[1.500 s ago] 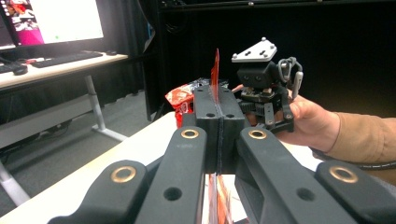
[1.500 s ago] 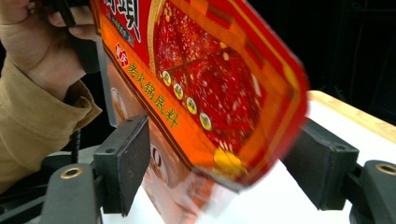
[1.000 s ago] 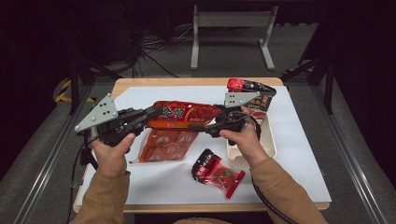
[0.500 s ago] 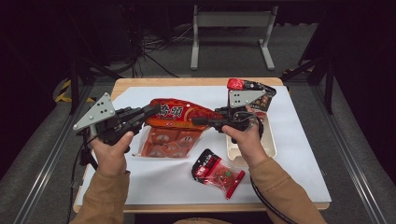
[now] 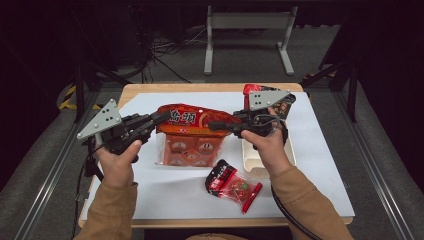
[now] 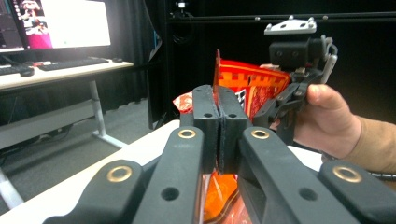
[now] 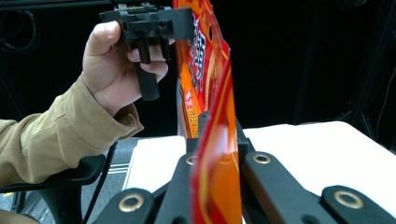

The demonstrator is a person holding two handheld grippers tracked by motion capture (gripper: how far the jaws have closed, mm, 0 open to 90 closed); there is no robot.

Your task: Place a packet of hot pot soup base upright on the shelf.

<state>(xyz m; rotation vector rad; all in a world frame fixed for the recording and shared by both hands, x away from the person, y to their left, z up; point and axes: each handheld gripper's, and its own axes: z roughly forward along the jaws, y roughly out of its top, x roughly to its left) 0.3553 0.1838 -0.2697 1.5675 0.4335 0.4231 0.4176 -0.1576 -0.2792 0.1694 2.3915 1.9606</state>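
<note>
- The left gripper (image 5: 164, 117) has its jaws pressed together on the left end of the large orange-red noodle bag (image 5: 192, 120); in the left gripper view the bag's thin edge (image 6: 216, 74) stands clamped between the pads
- The right gripper (image 5: 212, 125) is clamped on the bag's right end; in the right gripper view the jaws have just been closing and the bag's film (image 7: 215, 154) runs between them
- The bag hangs above the middle of the white table cover (image 5: 320, 150), stretched between both grippers and lifted off a clear inner pack (image 5: 187, 150) that lies flat beneath it
- A small red sachet (image 5: 232, 182) lies near the table's front edge, apart from the bag
- A pale tray (image 5: 255, 162) lies toward the right edge, with another red packet (image 5: 285, 102) at its far end
- Bare cover lies open at the front left corner and along the right edge
- Large pale characters are printed on the bag's front, too blurred to read
</note>
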